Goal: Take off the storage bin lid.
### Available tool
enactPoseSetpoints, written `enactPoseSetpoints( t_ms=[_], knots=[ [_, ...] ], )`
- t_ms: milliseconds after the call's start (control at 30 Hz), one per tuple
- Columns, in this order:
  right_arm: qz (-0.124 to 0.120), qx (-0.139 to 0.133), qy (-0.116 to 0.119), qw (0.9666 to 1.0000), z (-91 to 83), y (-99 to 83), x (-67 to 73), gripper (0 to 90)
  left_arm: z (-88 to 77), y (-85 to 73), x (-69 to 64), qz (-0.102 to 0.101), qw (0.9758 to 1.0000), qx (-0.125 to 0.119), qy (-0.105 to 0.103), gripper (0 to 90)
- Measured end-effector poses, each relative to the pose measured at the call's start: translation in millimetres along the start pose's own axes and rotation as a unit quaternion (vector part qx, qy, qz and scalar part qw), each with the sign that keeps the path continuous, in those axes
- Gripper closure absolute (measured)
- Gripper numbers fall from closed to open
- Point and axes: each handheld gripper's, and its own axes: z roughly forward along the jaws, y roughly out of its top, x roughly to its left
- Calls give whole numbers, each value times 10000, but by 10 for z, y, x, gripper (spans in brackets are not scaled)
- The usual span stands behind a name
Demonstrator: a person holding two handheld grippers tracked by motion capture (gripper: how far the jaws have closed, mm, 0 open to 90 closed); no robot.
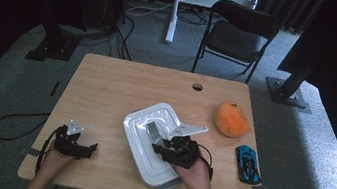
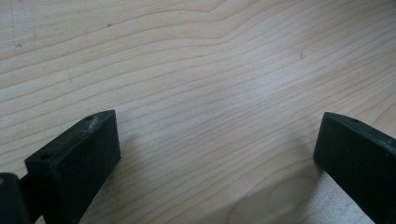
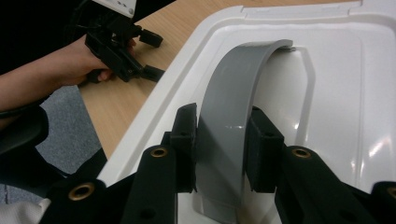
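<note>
Right gripper (image 3: 222,140) clamps the one curved grey handle (image 3: 233,98) on the glossy white plastic lid (image 3: 336,93) directly ahead of it; left gripper (image 2: 217,149) gapes wide over bare wood-grain table (image 2: 187,60).

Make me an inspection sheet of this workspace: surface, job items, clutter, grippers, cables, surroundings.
Surface: wooden table, round hole near far edge.
Job's things: white lid lying flat, its grey handle arched upward.
Clutter: orange plush fruit; blue toy car, both right of the lid.
Grippers: right gripper clamped on the handle; left gripper open over bare wood.
Cables: black cable on the floor, left.
Surroundings: black folding chair, grey carpet.
</note>
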Motion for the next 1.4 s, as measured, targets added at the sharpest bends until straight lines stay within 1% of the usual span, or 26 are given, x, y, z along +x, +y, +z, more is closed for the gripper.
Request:
enactPoseSetpoints(
  t_ms=[167, 333, 500, 633, 800, 1000, 1267, 1400],
  knots=[
    [-18, -41, 95, 9999, -57, 22, 20, 693, 1, 0, 0, -1, 10000, -6, 2, 10],
    [1, -208, 152, 9997, -138, 44, 21, 696, 2, -1, -2, -16, 10000, -18, 3, 9],
    [4, -359, 29, 9994, -238, 85, -11, 696, 2, 2, 3, 7, 10000, 0, -1, 9],
    [9, -452, -30, 9990, -291, 123, -70, 696, 4, 3, 5, 9, 10000, -10, 8, 10],
    [112, -593, -21, 9982, -352, 171, -152, 697, 4, 3, 5, 6, 10000, -8, 6, 10],
    [152, -714, -65, 9973, -398, 258, -230, 697, 4, 3, 5, 5, 10000, -7, 7, 9],
    [284, -901, -136, 9954, -429, 368, -433, 697, 3, 4, 6, 6, 10000, 0, 4, 10],
    [329, -960, -237, 9946, -449, 428, -513, 697, 2, 4, 6, 8, 10000, 6, 1, 10]
  ],
)
